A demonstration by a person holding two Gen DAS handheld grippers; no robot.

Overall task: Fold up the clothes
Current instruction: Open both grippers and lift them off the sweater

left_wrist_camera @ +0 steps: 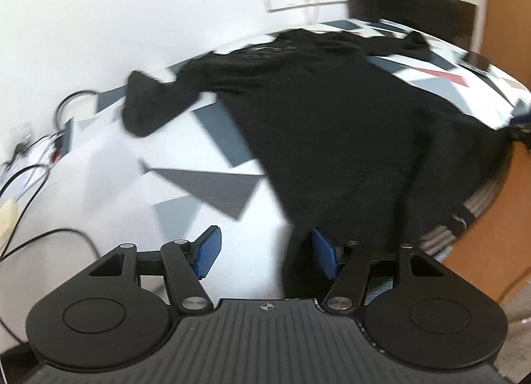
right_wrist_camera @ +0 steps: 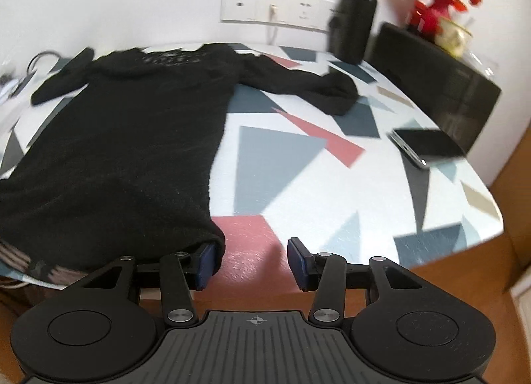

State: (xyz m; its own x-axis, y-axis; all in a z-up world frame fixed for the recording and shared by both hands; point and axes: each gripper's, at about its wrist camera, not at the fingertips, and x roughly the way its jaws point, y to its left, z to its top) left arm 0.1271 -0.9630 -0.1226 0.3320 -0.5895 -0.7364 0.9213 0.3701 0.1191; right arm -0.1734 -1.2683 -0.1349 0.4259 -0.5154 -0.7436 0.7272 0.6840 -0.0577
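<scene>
The black sweater (left_wrist_camera: 332, 112) is spread ahead of both grippers. The left gripper (left_wrist_camera: 264, 253) and the right gripper (right_wrist_camera: 254, 263) are held apart, nothing clamped.

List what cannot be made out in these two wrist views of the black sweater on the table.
- Left wrist view: sweater hem corner, hidden by a blue pad.
- Right wrist view: hem corner behind a pad; contact unclear.
- Sweater's chest pattern: blurred.
- Phone: smeared.

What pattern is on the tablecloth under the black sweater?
The tablecloth is white with grey, slate-blue, pinkish-red and tan triangles, clearest in the right wrist view.
</scene>
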